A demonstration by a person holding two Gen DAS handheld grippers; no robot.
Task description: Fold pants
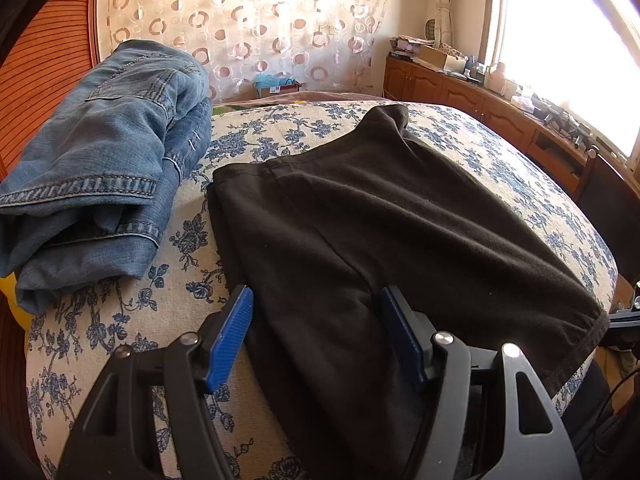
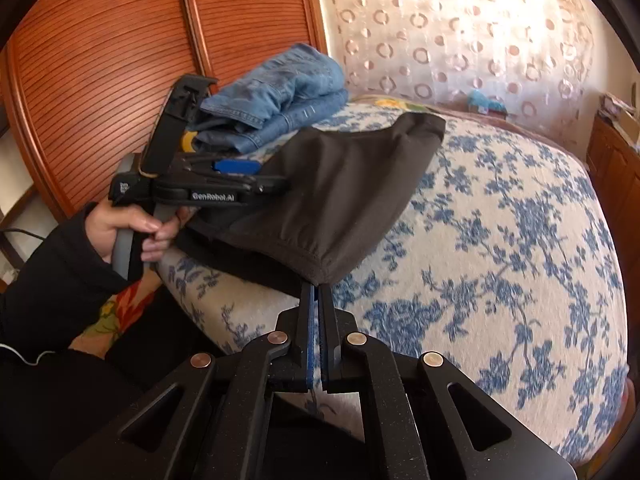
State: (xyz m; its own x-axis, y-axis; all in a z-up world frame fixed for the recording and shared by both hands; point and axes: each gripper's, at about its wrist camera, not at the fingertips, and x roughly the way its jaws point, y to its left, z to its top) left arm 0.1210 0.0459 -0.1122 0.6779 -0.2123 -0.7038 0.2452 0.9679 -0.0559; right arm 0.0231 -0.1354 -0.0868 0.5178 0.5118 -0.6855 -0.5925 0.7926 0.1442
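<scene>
- Black pants (image 1: 360,216) lay across the bed (image 2: 500,240), already doubled, near its front edge – one hemmed corner hung just past that edge toward the person.
- Right gripper (image 2: 319,292) was pressed together on that hemmed corner; the cloth rose in a small peak at the blue pads. Judged as a grip taken to carry the corner over for the next fold.
- Left gripper (image 1: 316,332) stood spread above the near part of the pants, one blue pad (image 1: 232,332) over the cloth's left edge, the other over the black fabric – nothing pinched. Probably poised to take or pin the opposite side so the cloth would not drag.
- In the right wrist view a hand (image 2: 132,232) in a dark sleeve gripped the left tool's handle, off the bed's front left corner.
- Folded jeans (image 1: 100,168) sat stacked toward the far left corner, well apart – likely parked out of the working area.
</scene>
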